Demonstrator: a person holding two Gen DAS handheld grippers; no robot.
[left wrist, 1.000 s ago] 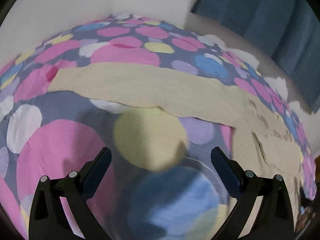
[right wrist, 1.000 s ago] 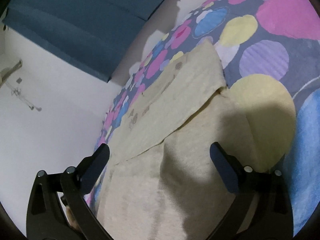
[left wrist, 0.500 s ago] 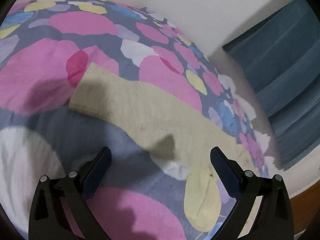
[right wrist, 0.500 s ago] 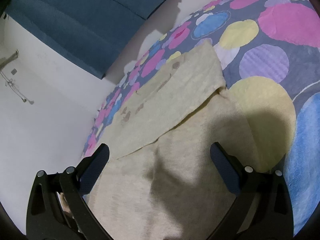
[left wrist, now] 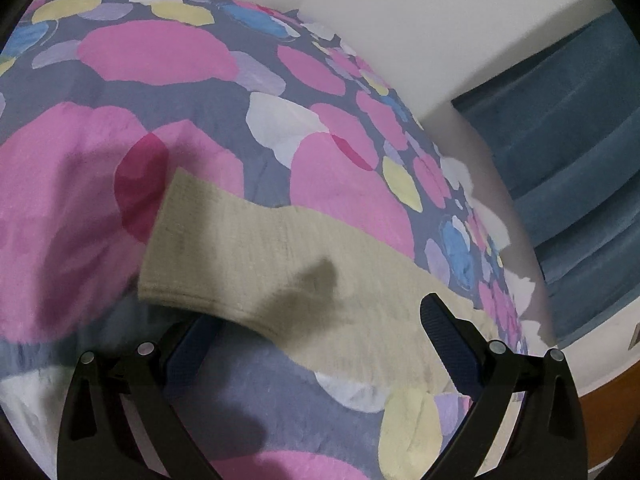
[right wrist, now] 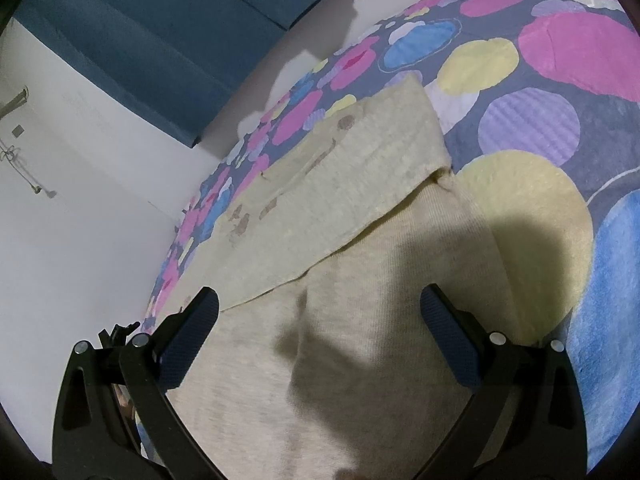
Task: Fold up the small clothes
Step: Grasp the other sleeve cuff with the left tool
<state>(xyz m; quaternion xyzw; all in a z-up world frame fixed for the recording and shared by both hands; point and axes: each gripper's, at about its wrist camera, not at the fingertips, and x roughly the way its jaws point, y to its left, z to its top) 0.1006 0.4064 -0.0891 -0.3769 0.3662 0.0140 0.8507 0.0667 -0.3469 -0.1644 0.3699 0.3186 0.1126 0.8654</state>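
Observation:
A small beige knitted garment lies flat on a bed cover with coloured dots. In the left wrist view its long sleeve [left wrist: 256, 256] runs from the cuff at left toward the lower right. My left gripper [left wrist: 316, 320] is open just above the sleeve's near edge, close behind the cuff, with nothing between the fingers. In the right wrist view the garment's body [right wrist: 360, 320] fills the lower middle, with a folded part [right wrist: 340, 184] lying over it. My right gripper [right wrist: 320, 312] is open over the body and holds nothing.
The dotted bed cover [left wrist: 160, 56] spreads under everything. A white wall [left wrist: 400, 8] and blue curtain [left wrist: 580, 160] stand behind the bed. In the right wrist view the bed edge [right wrist: 172, 248] drops off at left beside a white wall [right wrist: 80, 200].
My left gripper has swung left along the sleeve and come down close to its cuff end. My right gripper has stayed over the garment's body, moving only slightly nearer.

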